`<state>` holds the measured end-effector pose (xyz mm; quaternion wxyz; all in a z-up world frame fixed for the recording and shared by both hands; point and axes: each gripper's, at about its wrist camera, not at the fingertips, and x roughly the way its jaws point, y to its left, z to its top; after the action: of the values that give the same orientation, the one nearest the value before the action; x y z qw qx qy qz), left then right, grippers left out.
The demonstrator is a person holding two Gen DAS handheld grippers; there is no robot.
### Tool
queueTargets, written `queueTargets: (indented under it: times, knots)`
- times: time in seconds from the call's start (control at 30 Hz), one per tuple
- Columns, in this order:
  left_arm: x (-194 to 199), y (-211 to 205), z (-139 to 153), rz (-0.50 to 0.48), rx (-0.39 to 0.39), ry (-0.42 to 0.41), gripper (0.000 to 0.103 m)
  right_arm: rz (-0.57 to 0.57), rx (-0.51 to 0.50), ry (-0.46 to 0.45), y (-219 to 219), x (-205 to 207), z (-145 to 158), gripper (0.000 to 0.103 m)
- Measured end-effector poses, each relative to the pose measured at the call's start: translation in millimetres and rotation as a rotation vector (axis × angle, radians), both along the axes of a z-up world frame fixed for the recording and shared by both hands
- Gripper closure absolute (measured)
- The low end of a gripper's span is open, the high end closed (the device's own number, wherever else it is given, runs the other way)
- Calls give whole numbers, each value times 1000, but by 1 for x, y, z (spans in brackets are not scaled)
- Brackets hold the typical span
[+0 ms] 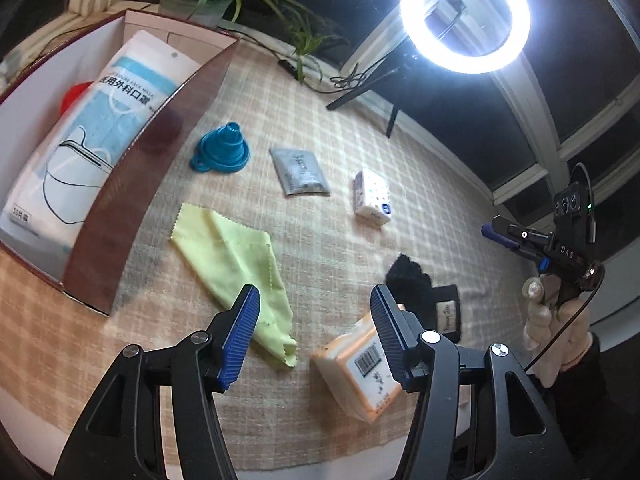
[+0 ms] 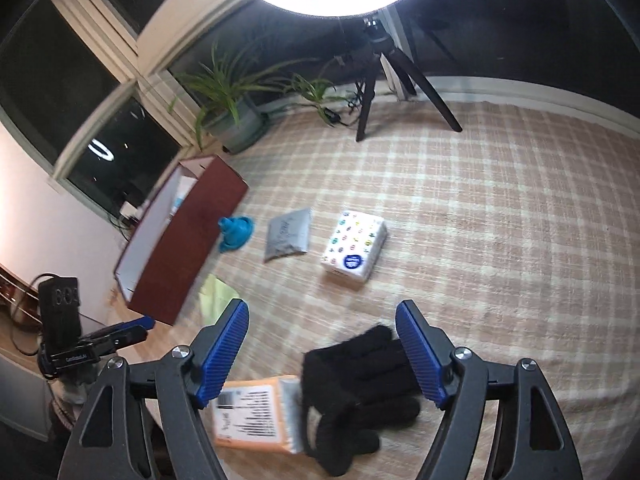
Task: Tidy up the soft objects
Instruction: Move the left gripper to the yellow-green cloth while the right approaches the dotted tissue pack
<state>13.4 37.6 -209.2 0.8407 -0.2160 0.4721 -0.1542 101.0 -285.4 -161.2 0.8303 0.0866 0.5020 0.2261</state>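
On a beige checked cloth-covered table (image 2: 500, 208), the left gripper (image 1: 314, 326) hovers at the bottom of the left wrist view with its blue ribbed jaws apart and nothing between the pads; below them lie a pale yellow-green cloth with pinked edges (image 1: 236, 264) at centre left and an orange plastic-wrapped tissue pack with a barcode label (image 1: 360, 372) at lower centre. The right gripper (image 2: 322, 354) likewise stands open and empty at the bottom of the right wrist view, above a black knitted glove (image 2: 360, 384) that overlaps the orange pack's right edge. Further up the cloth sit a blue collapsible silicone funnel (image 1: 221, 148), a grey foil sachet (image 1: 300, 172) and a white tissue pack with coloured dots (image 2: 354, 245), each apart from the others. In the upper left of the left wrist view, a brown cardboard box with a white interior (image 1: 132, 184) holds a packet of blue face masks (image 1: 92, 128). A lit ring light on a tripod (image 1: 466, 16) glows at upper right.
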Motion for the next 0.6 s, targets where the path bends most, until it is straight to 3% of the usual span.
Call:
queueTargets:
  times: [0.27, 0.5, 0.6]
  knots:
    - [20, -12, -8, 44, 90, 26, 39, 7, -102, 76, 25, 41, -24, 31]
    - [29, -22, -38, 120, 232, 122, 38, 24, -185, 121, 52, 73, -44, 31]
    - [30, -24, -49, 136, 239, 164, 38, 19, -211, 143, 60, 87, -54, 31]
